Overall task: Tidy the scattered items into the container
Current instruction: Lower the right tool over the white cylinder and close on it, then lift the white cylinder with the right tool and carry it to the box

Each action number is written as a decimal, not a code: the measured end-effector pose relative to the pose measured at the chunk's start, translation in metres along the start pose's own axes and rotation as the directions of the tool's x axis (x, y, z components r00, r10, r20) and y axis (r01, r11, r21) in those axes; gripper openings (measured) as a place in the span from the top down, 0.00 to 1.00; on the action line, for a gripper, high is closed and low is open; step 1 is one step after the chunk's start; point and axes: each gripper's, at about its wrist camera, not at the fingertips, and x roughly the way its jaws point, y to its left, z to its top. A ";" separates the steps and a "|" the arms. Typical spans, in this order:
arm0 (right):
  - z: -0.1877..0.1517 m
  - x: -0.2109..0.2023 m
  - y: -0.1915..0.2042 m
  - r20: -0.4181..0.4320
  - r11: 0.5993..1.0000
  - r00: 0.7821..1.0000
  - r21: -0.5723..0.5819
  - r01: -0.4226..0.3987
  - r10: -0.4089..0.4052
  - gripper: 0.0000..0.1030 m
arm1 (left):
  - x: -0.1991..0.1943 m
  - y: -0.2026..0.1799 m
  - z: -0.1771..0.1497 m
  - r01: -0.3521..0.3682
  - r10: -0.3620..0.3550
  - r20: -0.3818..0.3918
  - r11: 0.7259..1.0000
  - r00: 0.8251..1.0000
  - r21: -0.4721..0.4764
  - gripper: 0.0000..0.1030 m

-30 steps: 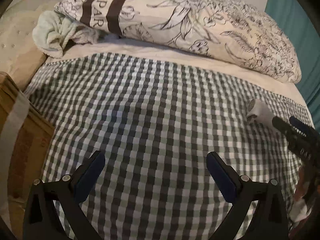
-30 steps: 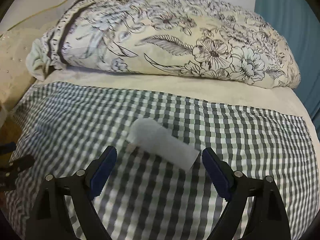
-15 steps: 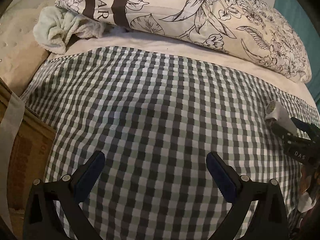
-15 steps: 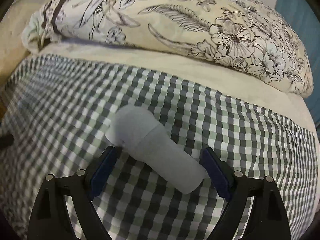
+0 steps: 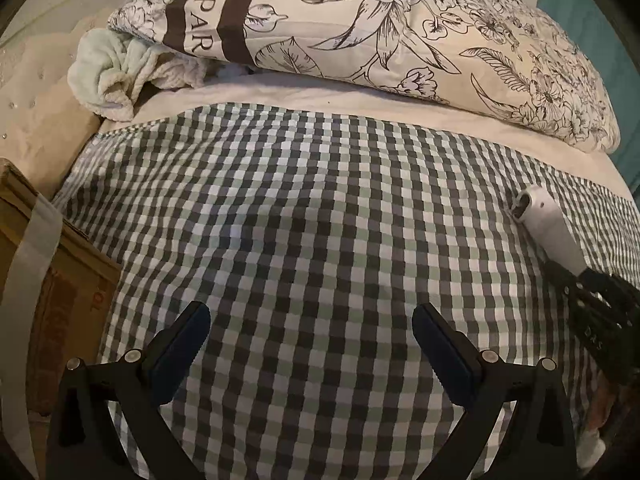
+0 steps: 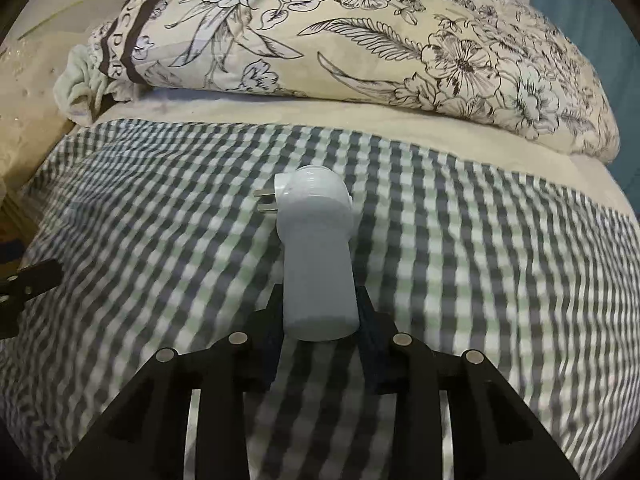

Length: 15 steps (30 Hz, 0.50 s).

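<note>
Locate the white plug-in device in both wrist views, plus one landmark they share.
Left wrist: white plug-in device at the right edge, lying above the checked blanket, its near end in the right gripper.
Right wrist: white plug-in device at centre, clamped between the fingers, prongs pointing left.
Shared landmark: floral pillow across the top.

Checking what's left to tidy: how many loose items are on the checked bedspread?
1: the white plug-in device, clamped in the right gripper over the checked bedspread. The left gripper is open and empty. Others may lie out of view.
</note>
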 end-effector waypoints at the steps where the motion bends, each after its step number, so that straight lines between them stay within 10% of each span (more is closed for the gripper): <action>1: -0.003 -0.004 0.001 0.005 1.000 1.000 0.012 -0.009 0.009 0.69 | -0.002 0.000 -0.001 -0.002 0.002 0.002 1.000 1.000 0.000 0.00; 15: -0.064 -0.089 0.064 0.043 0.981 0.982 0.048 -0.186 0.184 0.70 | -0.051 0.015 -0.034 -0.003 0.002 0.047 1.000 0.999 0.023 0.00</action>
